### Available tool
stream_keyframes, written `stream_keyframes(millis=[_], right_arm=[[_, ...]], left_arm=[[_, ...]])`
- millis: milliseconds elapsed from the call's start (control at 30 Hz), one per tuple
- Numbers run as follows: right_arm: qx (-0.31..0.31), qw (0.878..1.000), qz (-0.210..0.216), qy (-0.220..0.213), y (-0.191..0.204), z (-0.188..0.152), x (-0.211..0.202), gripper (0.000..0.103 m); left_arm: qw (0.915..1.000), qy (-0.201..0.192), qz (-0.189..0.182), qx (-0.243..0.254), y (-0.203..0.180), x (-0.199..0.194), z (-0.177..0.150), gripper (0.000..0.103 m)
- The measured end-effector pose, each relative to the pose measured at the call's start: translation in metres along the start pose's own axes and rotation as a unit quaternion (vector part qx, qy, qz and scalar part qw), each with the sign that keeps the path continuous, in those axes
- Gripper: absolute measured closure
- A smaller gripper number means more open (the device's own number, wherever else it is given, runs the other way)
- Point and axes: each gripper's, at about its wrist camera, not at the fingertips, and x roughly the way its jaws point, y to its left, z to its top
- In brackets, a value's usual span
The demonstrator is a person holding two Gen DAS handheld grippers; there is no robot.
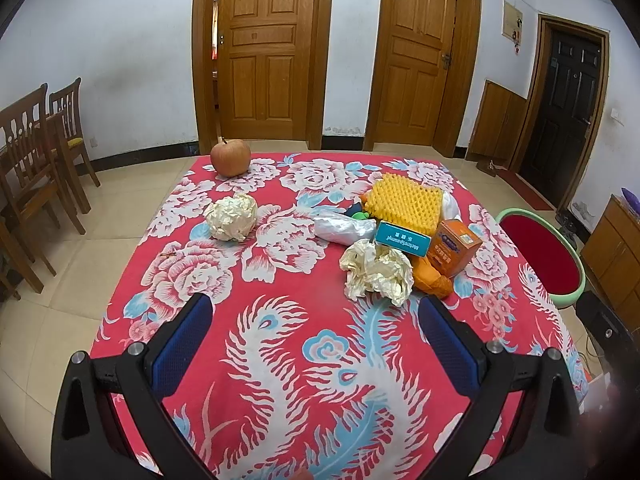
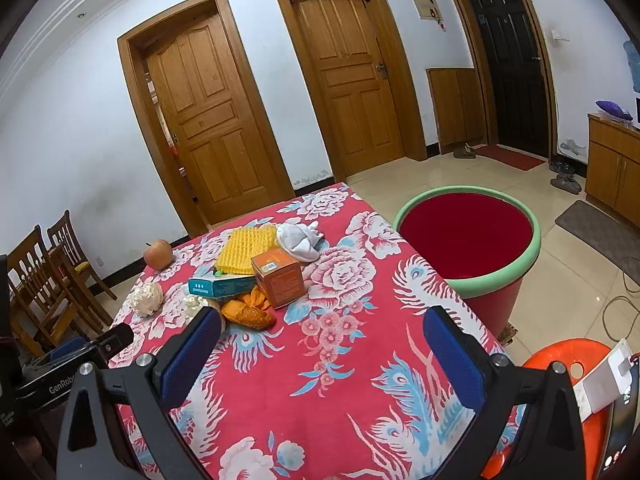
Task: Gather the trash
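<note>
Orange peel [image 1: 430,280] half hidden behind crumpled paper [image 1: 378,272], near boxes.

Crumpled paper balls [image 1: 232,216], boxes [image 1: 458,247] heaped on tablecloth; bin [image 2: 468,236] beside.

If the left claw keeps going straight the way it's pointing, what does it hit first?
Probably bare tablecloth. The open left claw aims between the far paper ball and the nearer crumpled paper; depth is unclear.

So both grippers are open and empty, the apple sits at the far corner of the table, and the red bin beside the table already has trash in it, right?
Not quite: the red bin looks empty in the right wrist view. The rest holds: left gripper and right gripper are open and empty, and the apple sits at the far corner of the table.
</note>
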Motion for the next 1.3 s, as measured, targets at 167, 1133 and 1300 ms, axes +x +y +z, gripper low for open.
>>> stream_keyframes(millis=[167, 1133, 1300], right_arm=[[0.001, 1.000, 0.000, 0.000, -0.0010, 0.0002, 0.0003, 0.000], [0.002, 1.000, -0.001, 0.000, -0.0001, -0.0003, -0.0001, 0.000], [0.002, 1.000, -0.001, 0.002, -0.0002, -0.0008, 0.0006, 0.000]], left_arm=[[1.0000, -0.001, 0.000, -0.001, 0.0015, -0.0010, 0.0007, 0.002], [1.0000, -0.005, 0.002, -0.004, 0.0048, -0.0039, 0.0017, 0.002], [1.0000, -0.004, 0.003, -0.003, 0.0063, -0.0047, 0.0022, 0.002]])
